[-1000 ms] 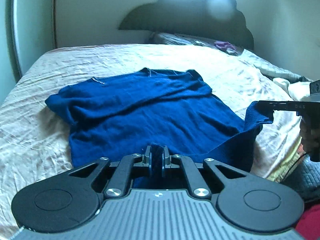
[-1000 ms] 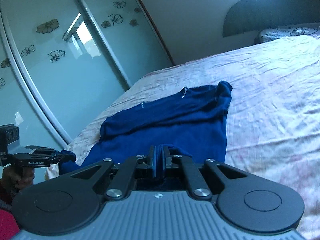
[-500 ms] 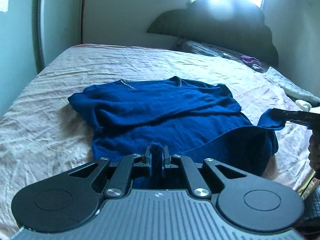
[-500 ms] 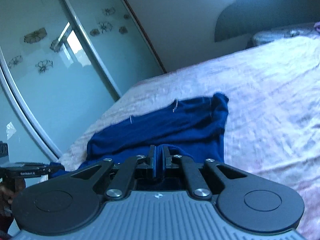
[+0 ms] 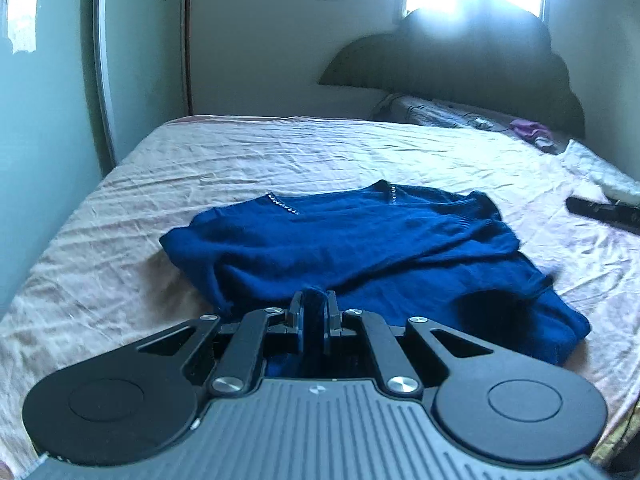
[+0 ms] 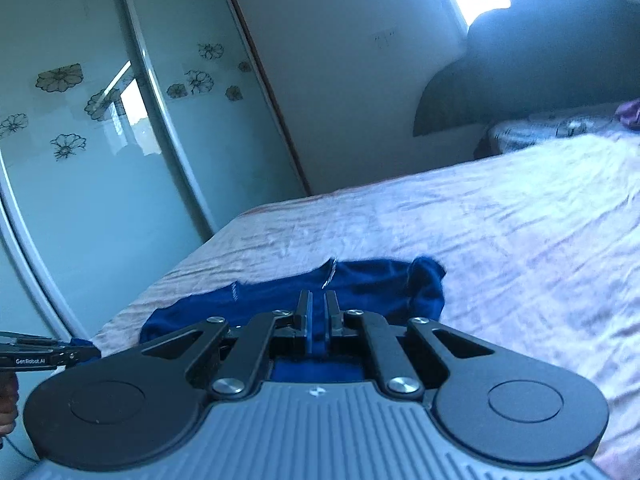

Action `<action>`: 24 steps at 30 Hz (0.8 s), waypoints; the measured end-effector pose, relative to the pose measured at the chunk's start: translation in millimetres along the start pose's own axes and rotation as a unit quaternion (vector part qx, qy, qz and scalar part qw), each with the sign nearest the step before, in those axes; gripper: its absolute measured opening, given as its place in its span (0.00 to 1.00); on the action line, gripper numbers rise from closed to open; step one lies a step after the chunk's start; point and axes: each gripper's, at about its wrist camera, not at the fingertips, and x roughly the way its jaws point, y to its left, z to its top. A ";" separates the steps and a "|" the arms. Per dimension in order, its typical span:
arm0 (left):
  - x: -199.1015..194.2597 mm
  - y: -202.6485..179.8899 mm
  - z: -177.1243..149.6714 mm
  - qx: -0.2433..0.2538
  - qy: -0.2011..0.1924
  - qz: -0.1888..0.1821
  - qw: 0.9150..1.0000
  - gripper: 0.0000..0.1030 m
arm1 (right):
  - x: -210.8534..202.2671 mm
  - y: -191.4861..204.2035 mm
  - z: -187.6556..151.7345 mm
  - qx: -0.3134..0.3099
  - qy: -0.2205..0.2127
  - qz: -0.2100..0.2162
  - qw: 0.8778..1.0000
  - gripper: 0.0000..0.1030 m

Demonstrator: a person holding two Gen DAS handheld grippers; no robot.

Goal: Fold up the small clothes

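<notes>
A dark blue sweater (image 5: 360,248) lies spread on the bed, neckline toward the headboard, with its near hem lifted. My left gripper (image 5: 314,304) is shut on a pinch of that hem at the near left corner. In the right wrist view my right gripper (image 6: 318,312) is also shut on blue sweater (image 6: 380,284) cloth. The right gripper (image 5: 573,205) shows as a dark bar at the right edge of the left wrist view; the cloth it holds is hidden there. The left gripper (image 6: 76,354) appears at the far left with blue cloth at its tip.
A wrinkled pink sheet (image 5: 280,160) covers the bed. Glass wardrobe doors (image 6: 100,140) with flower prints run along its left side. A dark headboard (image 5: 460,56), a patterned pillow (image 5: 440,114), a purple cloth (image 5: 528,128) and white bedding (image 5: 608,180) lie at the far right.
Both grippers have carried the lifted hem forward over the sweater. The near right corner no longer hangs high from the right gripper. Both views have swung toward the wardrobe side.
</notes>
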 end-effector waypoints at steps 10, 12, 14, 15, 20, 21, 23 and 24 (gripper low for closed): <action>14.8 2.1 -0.3 0.006 0.007 0.011 1.000 0.08 | 17.7 8.2 2.1 -0.081 0.042 -0.006 0.996 0.07; 15.9 2.4 -2.4 0.008 0.010 0.013 1.000 0.08 | 19.9 6.7 -6.3 -0.092 0.066 -0.005 0.994 0.24; 18.0 2.9 -4.6 0.007 0.015 0.012 1.000 0.08 | 23.1 3.5 -15.5 -0.100 0.099 0.008 0.990 0.66; 18.7 3.3 -5.8 0.007 0.017 0.012 1.000 0.08 | 24.2 4.3 -21.9 -0.112 0.109 0.010 0.988 0.80; 20.2 3.2 -9.8 0.009 0.022 0.013 1.000 0.08 | 33.3 31.6 -43.0 -0.203 0.124 0.018 0.971 0.77; 20.4 3.3 -10.0 0.008 0.022 0.012 1.000 0.08 | 40.7 40.8 -49.2 -0.231 0.136 0.012 0.963 0.77; 20.3 3.1 -10.3 0.006 0.022 0.011 1.000 0.08 | 53.0 56.5 -62.2 -0.288 0.150 -0.001 0.946 0.75; 20.7 2.5 -10.1 0.006 0.022 0.011 1.000 0.08 | 61.1 65.3 -71.0 -0.321 0.157 -0.008 0.934 0.73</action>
